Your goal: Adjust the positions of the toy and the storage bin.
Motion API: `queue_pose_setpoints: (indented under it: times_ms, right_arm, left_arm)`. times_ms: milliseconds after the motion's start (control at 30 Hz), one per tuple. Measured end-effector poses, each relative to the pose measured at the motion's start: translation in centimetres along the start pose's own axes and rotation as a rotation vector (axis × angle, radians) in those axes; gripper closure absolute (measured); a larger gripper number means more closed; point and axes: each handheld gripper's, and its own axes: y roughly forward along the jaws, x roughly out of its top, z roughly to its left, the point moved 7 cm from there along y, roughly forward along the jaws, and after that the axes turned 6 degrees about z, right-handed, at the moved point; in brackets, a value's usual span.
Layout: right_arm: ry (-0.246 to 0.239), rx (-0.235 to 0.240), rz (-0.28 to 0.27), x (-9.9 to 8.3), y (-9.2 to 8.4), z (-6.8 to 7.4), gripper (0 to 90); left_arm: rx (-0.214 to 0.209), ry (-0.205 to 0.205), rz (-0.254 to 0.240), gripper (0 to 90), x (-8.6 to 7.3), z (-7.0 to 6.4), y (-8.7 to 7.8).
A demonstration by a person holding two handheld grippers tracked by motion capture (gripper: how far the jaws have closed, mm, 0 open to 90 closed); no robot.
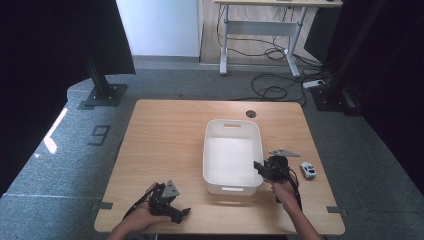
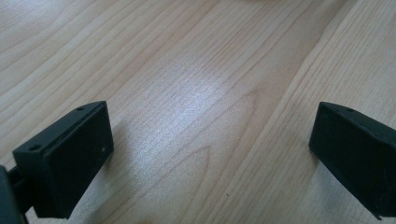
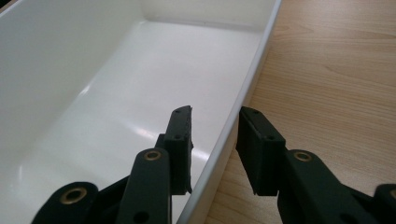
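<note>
Wooden surface (image 1: 170, 135) carries a white bin (image 1: 233, 155) mid-right, whose right wall the right hand-held gripper (image 3: 215, 140) is pinching, left hand-held gripper (image 1: 172, 207) resting wide open with nothing in it near the front edge, tiny toy car (image 1: 308, 170) just right of the bin.

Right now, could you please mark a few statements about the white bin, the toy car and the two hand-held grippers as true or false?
1. The right hand-held gripper straddles the side wall of the white bin. True.
2. The bin holds the toy car. False: the bin is empty, and the toy car sits on the table to the bin's right.
3. The left hand-held gripper has its jaws wide apart over bare wood. True.
4. The left hand-held gripper grips the bin's handle. False: it rests near the table's front edge, apart from the bin.
</note>
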Motion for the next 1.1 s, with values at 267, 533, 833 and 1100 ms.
queue_pose_setpoints:
  times_ms: [267, 533, 833, 1100]
  right_arm:
    - [0.002, -0.002, -0.002, 0.0, 0.1, 0.2, 65.3]
    - [-0.017, 0.010, -0.017, 0.1, 0.2, 0.2, 61.4]
    - [-0.076, 0.042, -0.099, 0.5, -1.1, -0.5, 34.7]
    - [-0.089, 0.048, -0.118, 0.4, -2.4, -1.1, 30.0]
  left_arm:
    - [0.000, 0.000, 0.000, 0.0, 0.0, 0.0, 0.0]
    - [0.000, 0.000, 0.000, 0.0, 0.0, 0.0, 0.0]
    - [-0.001, 0.000, -0.001, 0.0, 0.0, 0.0, 0.0]
    - [-0.001, 0.000, -0.001, 0.0, 0.0, 0.0, 0.0]
